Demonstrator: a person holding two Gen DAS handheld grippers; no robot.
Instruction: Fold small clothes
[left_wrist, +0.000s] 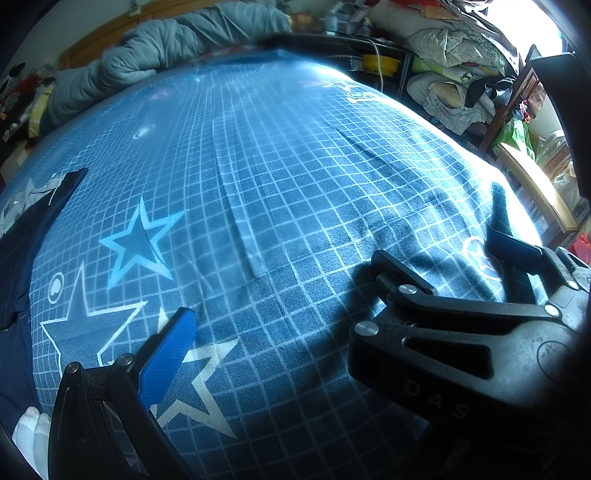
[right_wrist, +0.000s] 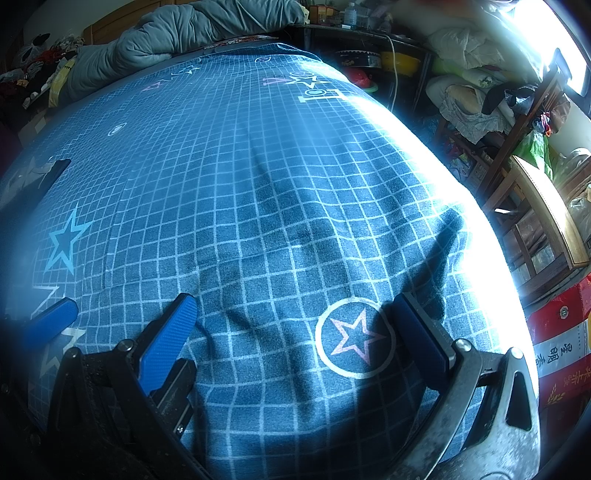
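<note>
A dark navy garment (left_wrist: 26, 236) lies flat at the bed's left edge, with a pale grey piece (left_wrist: 35, 194) beside it. In the right wrist view the garment (right_wrist: 51, 171) is a small dark strip far left. My left gripper (left_wrist: 295, 350) hovers open over the bare sheet. Only its blue left pad (left_wrist: 166, 354) shows, because the black body of my right gripper (left_wrist: 461, 332) covers its right side. My right gripper (right_wrist: 293, 341) is open too, with nothing between its pads, low over a circled pink star (right_wrist: 354, 338). Both are well right of the garment.
The bed carries a blue grid sheet (left_wrist: 295, 166) with star prints. A grey duvet (left_wrist: 155, 48) is bunched at the far end. Something white (left_wrist: 31, 432) sits at the bottom left. Piled bedding (right_wrist: 469, 92), shelves and a wooden table (right_wrist: 543, 206) line the right side.
</note>
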